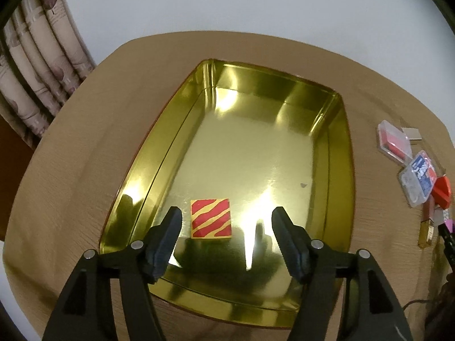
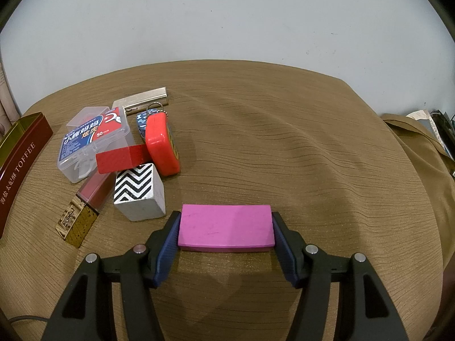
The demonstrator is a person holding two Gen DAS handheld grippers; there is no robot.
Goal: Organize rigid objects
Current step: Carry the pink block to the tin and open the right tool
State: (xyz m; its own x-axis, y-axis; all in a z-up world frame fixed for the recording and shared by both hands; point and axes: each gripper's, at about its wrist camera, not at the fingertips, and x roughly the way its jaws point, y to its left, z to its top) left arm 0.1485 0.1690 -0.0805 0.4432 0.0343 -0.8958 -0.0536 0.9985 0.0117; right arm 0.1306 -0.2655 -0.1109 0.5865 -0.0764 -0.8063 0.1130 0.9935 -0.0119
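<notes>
An open gold tin (image 1: 256,147) fills the left wrist view. On its floor near the front lies a red block with yellow stripes (image 1: 211,218). My left gripper (image 1: 227,211) hangs open above it, and its fingers touch nothing. In the right wrist view my right gripper (image 2: 226,216) is shut on a pink rectangular block (image 2: 224,227), one pad against each short end. The block casts a shadow on the brown cloth below it.
A pile lies left of the pink block: a black-and-white zigzag cube (image 2: 139,193), a red tape measure (image 2: 162,145), a flat red block (image 2: 119,159), a clear floss box (image 2: 93,139), a gold-capped red case (image 2: 85,210) and a silver piece (image 2: 142,99). The tin's dark red wall (image 2: 20,153) stands at far left.
</notes>
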